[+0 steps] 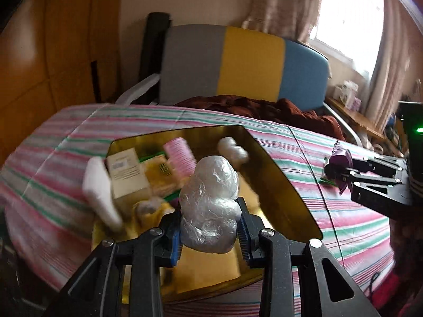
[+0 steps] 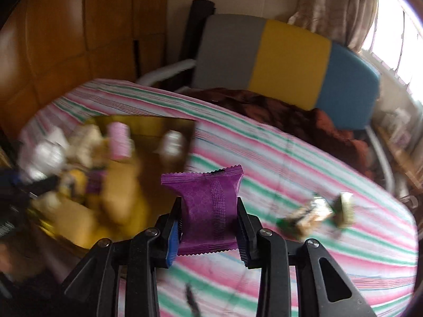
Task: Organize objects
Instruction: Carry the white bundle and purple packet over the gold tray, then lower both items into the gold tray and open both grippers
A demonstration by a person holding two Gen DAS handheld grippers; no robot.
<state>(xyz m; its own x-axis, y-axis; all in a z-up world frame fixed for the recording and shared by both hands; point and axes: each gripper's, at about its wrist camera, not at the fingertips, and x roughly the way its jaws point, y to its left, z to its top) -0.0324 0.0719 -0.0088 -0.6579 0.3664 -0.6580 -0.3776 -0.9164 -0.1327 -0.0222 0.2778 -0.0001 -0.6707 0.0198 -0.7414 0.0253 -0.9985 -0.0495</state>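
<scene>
Left claw [image 1: 210, 233] grips a plastic-wrapped bundle [image 1: 211, 206] above the gold tin [image 1: 285, 185]; right claw [image 2: 210, 224] clamps a purple packet [image 2: 208, 206].

On the striped cloth [image 1: 304, 148] the open tin holds a white box [image 1: 127, 171], a pink roll [image 1: 178, 154] and other wrapped bits. The bundle stands up between the left fingers, over the tin's near end. The packet sits upright between the right fingers, over the cloth just beside the tin; two small wrapped sweets [image 2: 317, 212] lie further right.
</scene>
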